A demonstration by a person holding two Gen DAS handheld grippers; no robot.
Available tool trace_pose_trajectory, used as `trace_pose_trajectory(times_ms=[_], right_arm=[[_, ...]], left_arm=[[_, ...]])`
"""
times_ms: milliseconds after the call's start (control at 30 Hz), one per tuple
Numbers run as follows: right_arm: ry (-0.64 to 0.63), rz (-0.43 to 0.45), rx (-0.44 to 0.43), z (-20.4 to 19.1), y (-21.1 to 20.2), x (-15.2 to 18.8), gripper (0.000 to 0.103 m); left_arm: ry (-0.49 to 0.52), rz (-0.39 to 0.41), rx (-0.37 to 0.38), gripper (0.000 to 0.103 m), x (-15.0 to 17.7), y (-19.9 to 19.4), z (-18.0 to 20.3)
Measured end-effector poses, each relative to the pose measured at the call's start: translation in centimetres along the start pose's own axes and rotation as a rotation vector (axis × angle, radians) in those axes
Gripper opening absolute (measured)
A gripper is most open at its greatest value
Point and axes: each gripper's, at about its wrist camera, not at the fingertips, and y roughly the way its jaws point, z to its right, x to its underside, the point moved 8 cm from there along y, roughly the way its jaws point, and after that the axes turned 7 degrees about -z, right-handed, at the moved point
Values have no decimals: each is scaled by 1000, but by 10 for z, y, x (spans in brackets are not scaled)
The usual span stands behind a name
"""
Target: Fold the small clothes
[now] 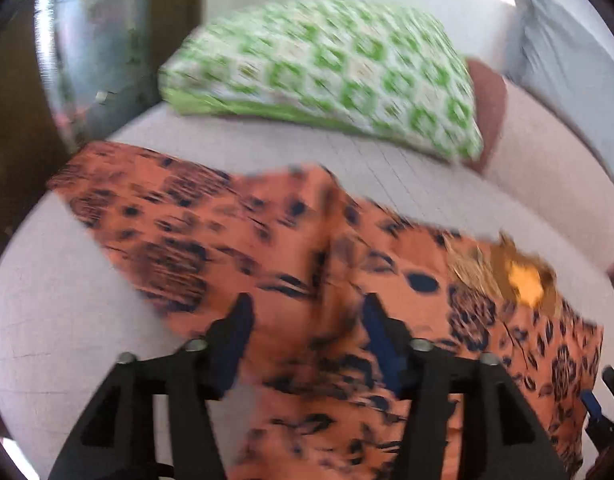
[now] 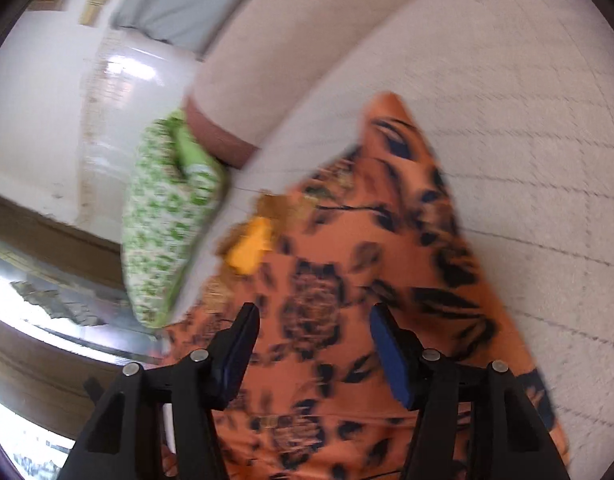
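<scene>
The orange cotton garment with black floral print [image 1: 291, 240] is spread across the pale mattress of the bed [image 1: 47, 320], near its edge. The fold is judged under way. Left gripper [image 1: 307, 312] and right gripper [image 2: 315, 320] are released above the cloth; an edge must next be grasped. The left-wrist view alone shows the green-patterned pillow [image 1: 327, 64] broadside.

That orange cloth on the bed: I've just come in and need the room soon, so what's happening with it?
A person is folding it with a handheld gripper in each hand. The orange patterned garment lies spread on the pale bed cover, near a green patterned pillow. The left gripper and right gripper are both above the fabric with jaws apart, gripping nothing. The pictures are blurred, so the fold's progress is unclear.
</scene>
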Motion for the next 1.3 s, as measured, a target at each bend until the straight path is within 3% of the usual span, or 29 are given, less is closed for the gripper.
trace_pose_trajectory(times_ms=[67, 133, 267, 400, 467, 500, 533, 567, 600, 700, 833, 1033, 1133, 1200, 1300], right_arm=[[-41, 5, -28, -14, -1, 5, 62], [-67, -6, -24, -24, 5, 12, 62], [-97, -65, -27, -40, 24, 32, 62], [-163, -101, -13, -53, 33, 49, 62], [-210, -104, 13, -57, 38, 54, 62], [-229, -100, 29, -57, 40, 56, 62], [-244, -98, 42, -58, 41, 57, 62], [-253, -100, 49, -58, 43, 58, 62], [-257, -104, 54, -58, 45, 58, 62], [-260, -107, 78, -55, 53, 57, 62], [-240, -113, 81, -51, 60, 54, 62], [-252, -109, 82, -51, 62, 53, 62], [-258, -86, 93, -51, 60, 49, 62], [-256, -66, 96, -51, 58, 46, 62], [-245, -26, 86, -51, 50, 40, 62]], left_arm=[[-46, 47, -55, 75, -6, -17, -31], [-146, 82, -103, 80, -8, -35, -79], [-369, 21, -99, 82, -10, -27, -164], [-470, -24, -20, 79, -33, -14, -235], [-512, -27, 25, 66, -49, -6, -265], [-526, -51, 69, 66, -57, 2, -276], [-536, -85, 123, 64, -64, 15, -277], [-580, -119, 183, 52, -66, 26, -283], [-618, -135, 205, 50, -65, 31, -286], [-670, -179, 276, 50, -67, 54, -281], [-702, -185, 288, 49, -73, 78, -274], [-718, -126, 241, 46, -96, 100, -277], [-712, -130, 164, 8, -100, 108, -283], [-712, -103, 150, 8, -102, 103, -282], [-610, -29, 131, 7, -115, 77, -263]])
